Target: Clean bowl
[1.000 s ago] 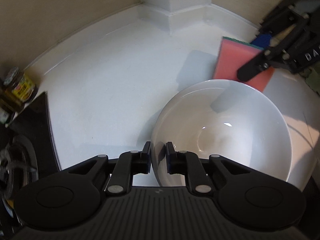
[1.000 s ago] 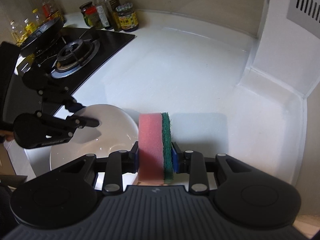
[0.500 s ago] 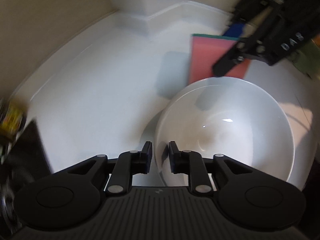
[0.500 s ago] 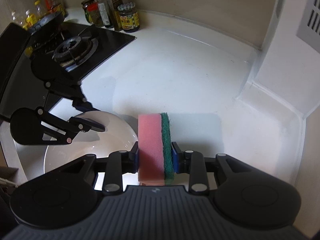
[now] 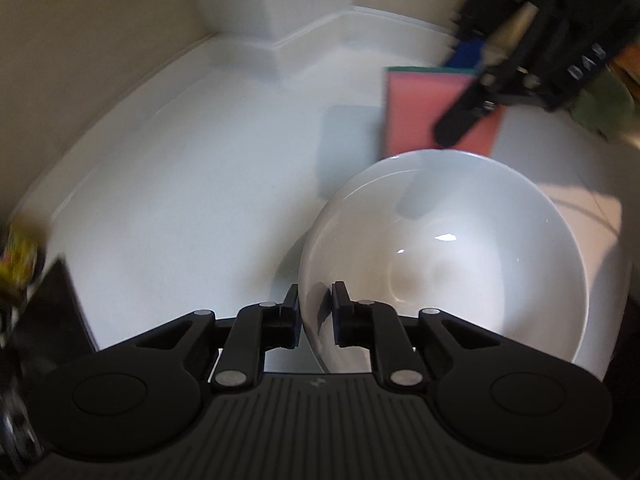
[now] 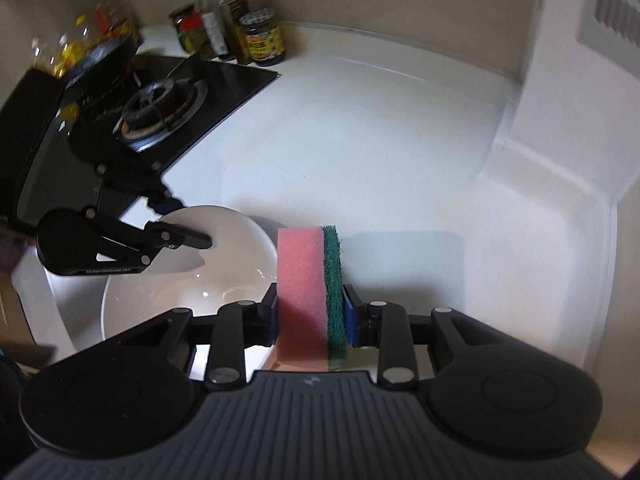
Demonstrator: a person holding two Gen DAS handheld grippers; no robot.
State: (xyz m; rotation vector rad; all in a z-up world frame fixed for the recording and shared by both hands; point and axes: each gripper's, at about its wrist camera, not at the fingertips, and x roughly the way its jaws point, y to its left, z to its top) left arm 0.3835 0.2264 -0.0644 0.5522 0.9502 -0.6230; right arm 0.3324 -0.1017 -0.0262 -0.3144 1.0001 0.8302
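Observation:
A white bowl [image 5: 460, 260] [image 6: 224, 280] sits on the white counter near its front edge. My left gripper [image 5: 316, 308] [image 6: 190, 222] straddles the bowl's near rim, one finger outside and one inside. Its jaws are closing on the rim; the outer pad lies against the wall and a thin dark gap shows at the inner pad. My right gripper [image 6: 310, 316] [image 5: 460, 92] is shut on a pink sponge with a green scouring side [image 6: 308, 280] [image 5: 420, 112]. The sponge stands upright just beyond the bowl's far rim, above the counter.
A black gas hob [image 6: 160, 100] lies left of the bowl, with a dark pan [image 6: 108, 52] on it. Jars and bottles [image 6: 260, 36] stand along the back wall. A white boxed column [image 6: 560, 80] fills the right corner. Open counter [image 6: 360, 160] stretches behind the sponge.
The left gripper's jaws opened slightly around the rim, then narrowed again. Its view rolled and slid, so the hob and jars moved out at the left. The sponge stayed gripped.

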